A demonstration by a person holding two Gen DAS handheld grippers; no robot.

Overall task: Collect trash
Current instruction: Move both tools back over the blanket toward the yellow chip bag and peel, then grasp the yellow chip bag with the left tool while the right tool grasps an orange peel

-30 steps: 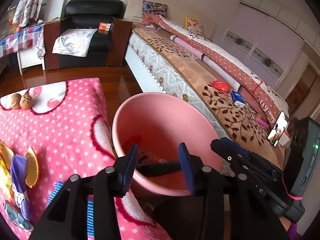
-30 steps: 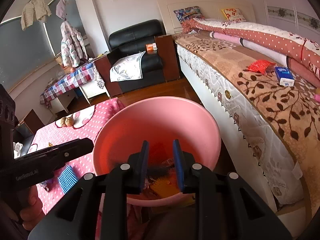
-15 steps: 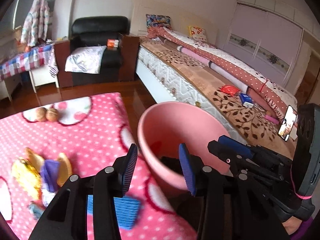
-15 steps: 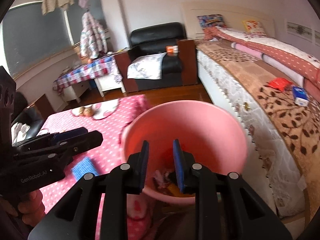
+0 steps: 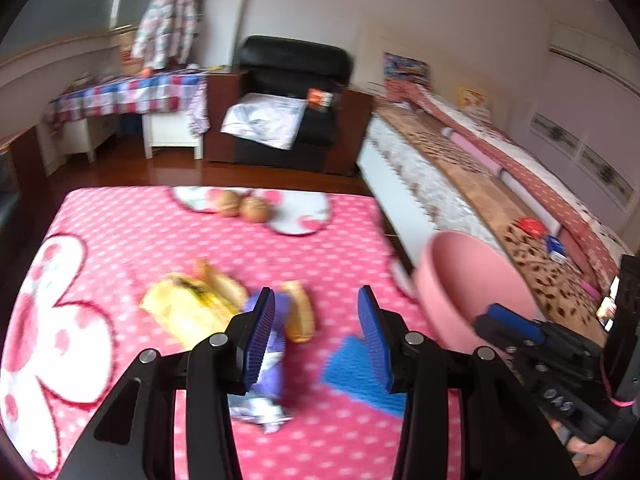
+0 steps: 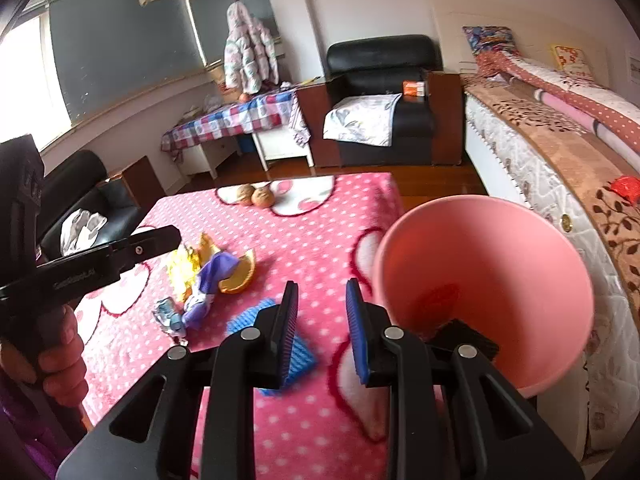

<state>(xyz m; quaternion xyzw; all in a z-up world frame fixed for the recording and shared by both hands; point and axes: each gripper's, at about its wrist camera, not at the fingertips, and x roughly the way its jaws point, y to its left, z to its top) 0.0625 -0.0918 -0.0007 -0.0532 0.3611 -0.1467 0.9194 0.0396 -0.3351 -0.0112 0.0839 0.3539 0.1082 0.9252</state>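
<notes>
Both jaws gape empty; left gripper nears the purple wrapper mid-table, probably light and crinkly — pinch its bunched middle.

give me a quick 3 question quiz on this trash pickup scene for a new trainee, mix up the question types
1. True or false: the left gripper is empty, jaws apart.
2. Multiple choice: where does the pink bin stand? A) on the bed B) off the table's edge, beside the bed C) on the armchair
3. Fill in: the trash on the pink dotted tablecloth includes a yellow wrapper, a purple wrapper, orange peel and a ___ sponge cloth.

Key: 1 true; 2 B; 3 blue
</notes>
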